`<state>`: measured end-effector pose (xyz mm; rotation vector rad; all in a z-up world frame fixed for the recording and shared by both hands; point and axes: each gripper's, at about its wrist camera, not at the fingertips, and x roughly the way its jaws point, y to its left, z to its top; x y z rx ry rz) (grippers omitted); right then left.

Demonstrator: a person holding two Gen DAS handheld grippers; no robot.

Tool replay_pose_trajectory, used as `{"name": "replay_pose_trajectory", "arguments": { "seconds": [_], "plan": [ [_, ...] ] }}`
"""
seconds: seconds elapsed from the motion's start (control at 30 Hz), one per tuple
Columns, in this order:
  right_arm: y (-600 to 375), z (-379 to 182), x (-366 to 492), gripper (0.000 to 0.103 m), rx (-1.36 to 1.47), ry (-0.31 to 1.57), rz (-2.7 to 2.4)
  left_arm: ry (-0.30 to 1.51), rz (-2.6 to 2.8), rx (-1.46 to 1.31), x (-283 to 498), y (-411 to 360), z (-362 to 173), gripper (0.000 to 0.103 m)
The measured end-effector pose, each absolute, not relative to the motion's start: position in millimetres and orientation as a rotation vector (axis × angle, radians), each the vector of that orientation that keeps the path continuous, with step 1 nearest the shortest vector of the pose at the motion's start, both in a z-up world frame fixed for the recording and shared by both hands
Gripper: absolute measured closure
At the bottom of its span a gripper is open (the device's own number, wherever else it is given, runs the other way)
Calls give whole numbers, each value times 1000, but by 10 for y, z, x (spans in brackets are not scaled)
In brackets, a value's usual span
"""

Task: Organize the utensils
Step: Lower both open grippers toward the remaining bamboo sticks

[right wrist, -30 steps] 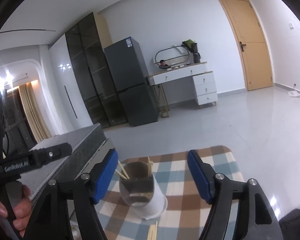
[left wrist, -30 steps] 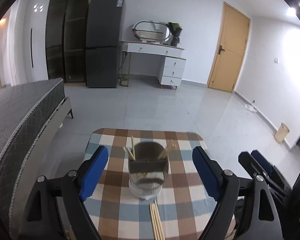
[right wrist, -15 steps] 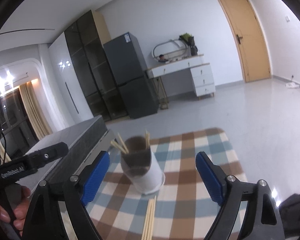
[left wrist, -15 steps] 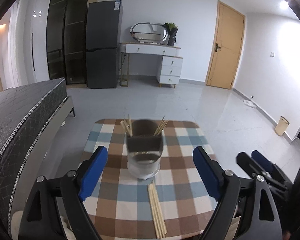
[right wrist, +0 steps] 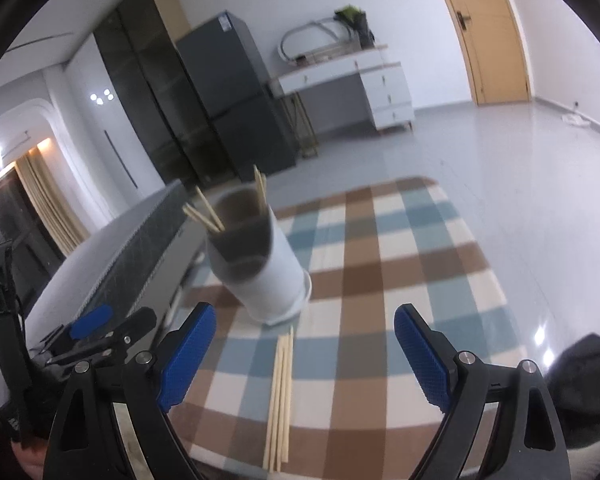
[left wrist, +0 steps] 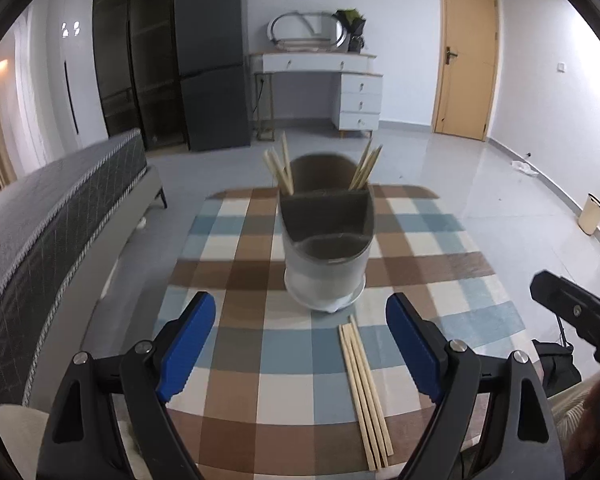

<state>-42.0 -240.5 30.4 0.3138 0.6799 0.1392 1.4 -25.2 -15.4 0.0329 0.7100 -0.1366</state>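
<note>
On the checked cloth: loose chopsticks (left wrist: 365, 396) lie flat, just in front of the holder (left wrist: 326, 252).
Risk: thin sticks may roll or scatter under a pinch; bumping the holder could tip it.
Left gripper (left wrist: 300, 348): wide open, empty.
Right gripper (right wrist: 306, 354): wide open, empty, touching nothing.

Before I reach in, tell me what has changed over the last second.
Both tools came down toward the checked tablecloth, so more of the loose chopsticks now shows between the left tool's fingers, and the right tool stands wider open. Nothing was gripped or released. The holder with its upright chopsticks and the loose bundle stayed put.
</note>
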Motion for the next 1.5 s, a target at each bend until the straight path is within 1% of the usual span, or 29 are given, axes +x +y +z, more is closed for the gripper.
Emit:
{"name": "replay_pose_trajectory", "arguments": {
  "seconds": [0.37,0.5,0.67,0.73,0.77,0.83,0.9,0.97,1.0,1.07,1.2,1.3,1.4,1.5],
  "plan": [
    [-2238,-118,-136,13,264,847,103,816,-96,-43,308,-149,-537,19],
    [-2154,-268,20,19,227,898,107,882,-108,-60,413,-126,-662,19],
    [-2114,-419,233,31,211,957,114,946,-86,-82,510,-64,-758,19],
    [-2099,-493,341,40,221,986,133,956,-75,-71,530,-59,-781,19],
    [-2080,-535,403,42,226,1003,141,958,-61,-59,535,-61,-793,19],
    [-2019,-618,526,51,221,1035,164,966,-17,-41,534,-56,-827,19],
    [-1947,-702,621,54,195,1063,181,990,6,-47,529,-49,-887,19],
    [-1893,-789,687,59,175,1094,190,1017,17,-41,532,-50,-950,19],
    [-1863,-829,716,63,160,1112,190,1022,24,-32,543,-51,-960,19],
    [-1805,-885,771,65,136,1136,201,1035,53,-26,557,-23,-972,19],
    [-1712,-1053,891,75,131,1195,226,1074,69,-89,600,84,-1021,19],
    [-1632,-1118,964,76,115,1207,233,1082,108,-107,608,168,-1035,19],
    [-1540,-1172,1022,82,90,1217,240,1108,128,-139,648,246,-1085,19],
    [-1475,-1205,1102,84,51,1201,234,1128,151,-177,669,321,-1114,19]
  ]
}}
